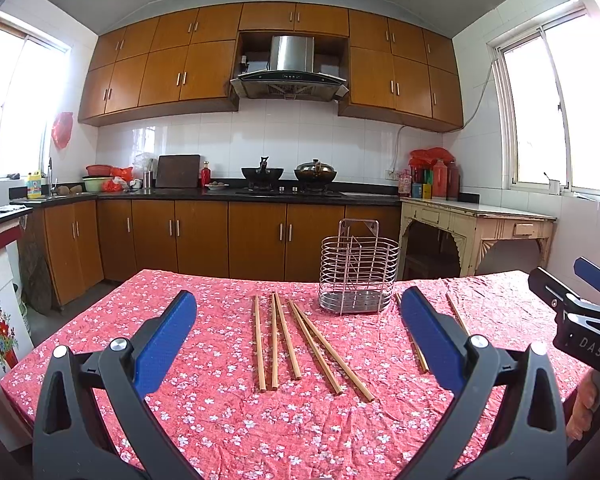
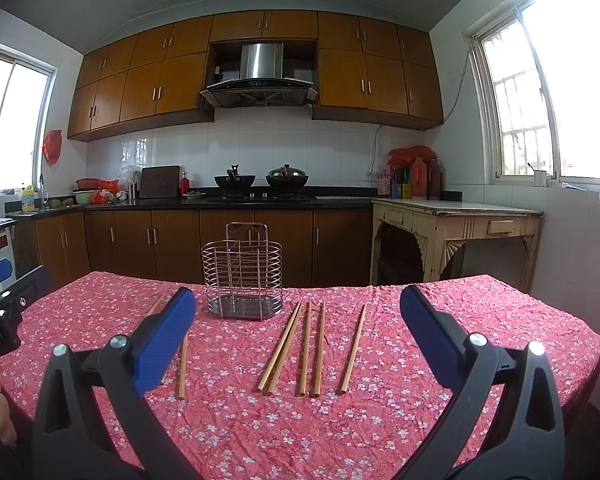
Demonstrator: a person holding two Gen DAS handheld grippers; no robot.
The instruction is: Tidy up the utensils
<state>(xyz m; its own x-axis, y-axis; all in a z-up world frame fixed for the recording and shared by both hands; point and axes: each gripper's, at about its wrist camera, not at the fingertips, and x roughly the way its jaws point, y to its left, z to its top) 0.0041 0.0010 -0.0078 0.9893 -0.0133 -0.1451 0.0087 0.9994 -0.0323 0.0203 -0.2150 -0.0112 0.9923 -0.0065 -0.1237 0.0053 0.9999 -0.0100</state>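
Left gripper (image 1: 298, 334) and right gripper (image 2: 298, 332) both spread, empty; right wrist view alone shows all five right-hand chopsticks (image 2: 306, 348); wire holder (image 2: 242, 276) upright, empty.

Seven chopsticks (image 2: 305, 348) (two set apart), one wire holder (image 2: 242, 276)

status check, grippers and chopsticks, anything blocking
Left gripper open, empty. Right gripper open, empty. Chopsticks all flat on tablecloth, wire holder empty. Nothing blocking.
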